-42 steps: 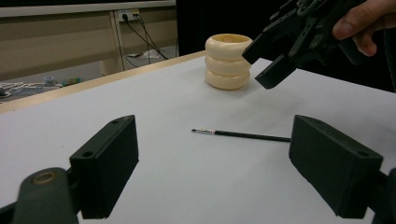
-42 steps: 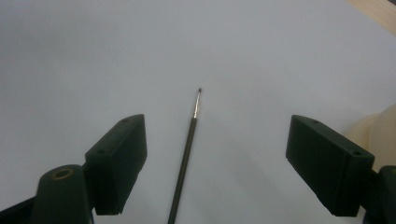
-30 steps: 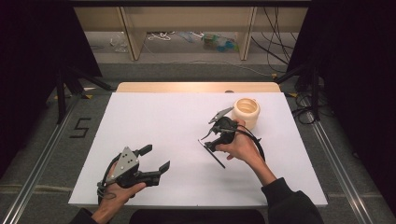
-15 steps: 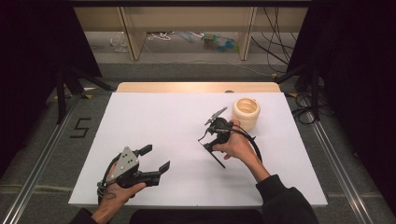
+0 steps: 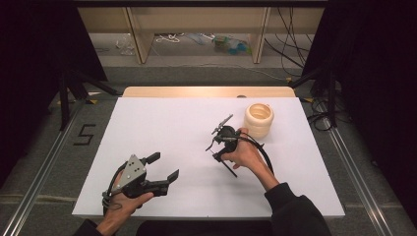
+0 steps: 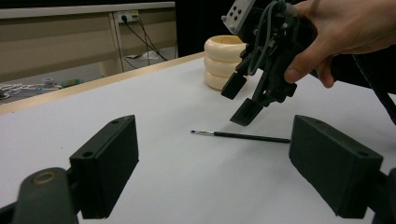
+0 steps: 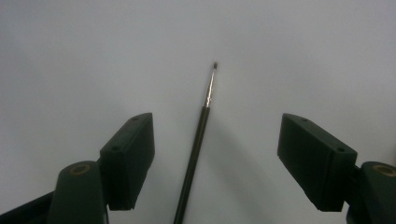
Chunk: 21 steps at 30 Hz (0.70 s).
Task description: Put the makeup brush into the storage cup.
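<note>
A thin black paintbrush lies flat on the white table, bristle tip pointing away in the right gripper view. My right gripper points down just above it. The brush runs between the two jaws with a gap on each side and touches neither pad. These jaws have just been closing a little and still stand wide open. From the left gripper view the right gripper hangs over the brush handle. My left gripper rests near the table's front left, open with nothing between its jaws.
A cream ribbed cup stands upright at the back right, just beyond the right hand; it is also in the left gripper view. A wooden strip edges the far side of the table. Dark curtains flank both sides.
The right hand has sunk toward the table and drifted a little nearer the brush. The left gripper has stayed where it was.
</note>
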Tool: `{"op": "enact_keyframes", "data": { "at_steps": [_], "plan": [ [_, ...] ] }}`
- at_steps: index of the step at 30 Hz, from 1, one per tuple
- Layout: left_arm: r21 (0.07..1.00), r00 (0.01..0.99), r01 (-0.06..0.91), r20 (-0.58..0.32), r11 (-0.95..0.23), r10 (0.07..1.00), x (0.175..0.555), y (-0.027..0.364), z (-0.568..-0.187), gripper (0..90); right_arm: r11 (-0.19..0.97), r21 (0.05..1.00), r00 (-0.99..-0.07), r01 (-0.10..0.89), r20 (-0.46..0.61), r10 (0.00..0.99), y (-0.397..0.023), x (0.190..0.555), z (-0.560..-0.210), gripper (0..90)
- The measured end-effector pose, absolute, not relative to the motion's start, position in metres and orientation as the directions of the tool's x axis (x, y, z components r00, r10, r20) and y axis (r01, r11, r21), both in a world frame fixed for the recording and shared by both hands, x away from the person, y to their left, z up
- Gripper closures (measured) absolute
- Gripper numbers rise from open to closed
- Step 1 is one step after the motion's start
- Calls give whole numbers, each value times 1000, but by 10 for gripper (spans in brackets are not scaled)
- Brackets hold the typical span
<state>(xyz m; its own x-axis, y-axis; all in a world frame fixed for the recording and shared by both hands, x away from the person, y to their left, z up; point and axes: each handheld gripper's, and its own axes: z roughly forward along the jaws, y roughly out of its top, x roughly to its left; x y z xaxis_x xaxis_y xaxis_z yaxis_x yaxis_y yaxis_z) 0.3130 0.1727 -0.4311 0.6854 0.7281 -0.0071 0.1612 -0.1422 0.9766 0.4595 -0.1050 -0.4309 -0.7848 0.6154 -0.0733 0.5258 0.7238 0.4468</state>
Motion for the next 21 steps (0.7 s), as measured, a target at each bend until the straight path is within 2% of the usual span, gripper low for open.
{"op": "enact_keyframes", "data": {
  "at_steps": [21],
  "plan": [
    [975, 683, 170, -13, -143, 730, 312, 172, -431, 158, 738, 343, -784, 581, -7, 621, -102, 462, -441, 402]
  ]
}}
